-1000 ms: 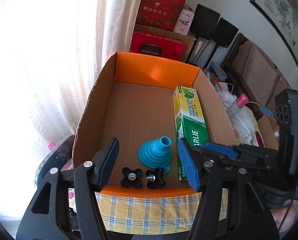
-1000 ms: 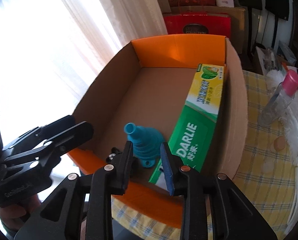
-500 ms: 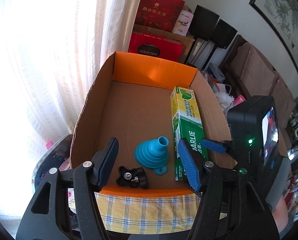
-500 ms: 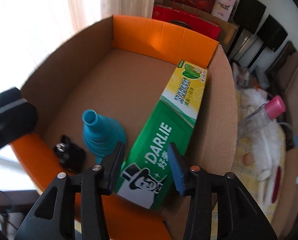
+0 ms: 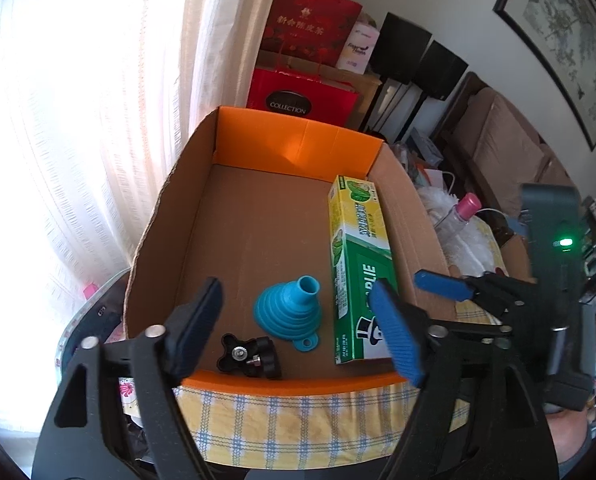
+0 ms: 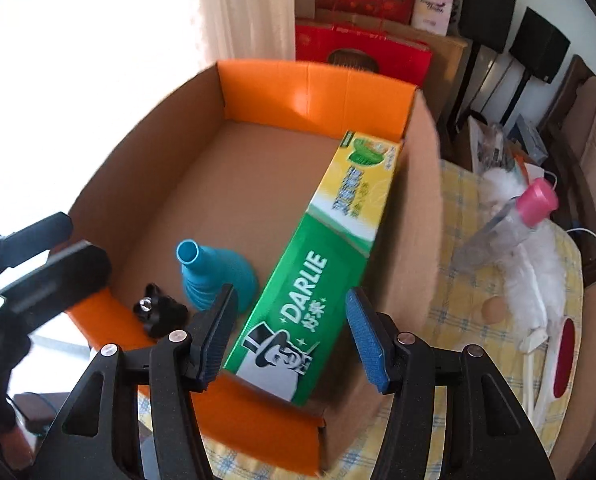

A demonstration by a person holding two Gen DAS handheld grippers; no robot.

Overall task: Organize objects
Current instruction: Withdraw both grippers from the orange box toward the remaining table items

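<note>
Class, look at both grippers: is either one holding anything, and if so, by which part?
Nothing is held. The left gripper and right gripper both stand open and empty above the cardboard box.

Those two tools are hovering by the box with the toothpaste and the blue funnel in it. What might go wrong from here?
The right tool stands open over the near end of the toothpaste box, close to the carton's near wall; it might bump that wall coming down. The blue funnel and black knobs lie right beside it, so a finger could knock them. The pink-capped bottle rests tilted on white fluff outside; it may roll if jostled.
</note>
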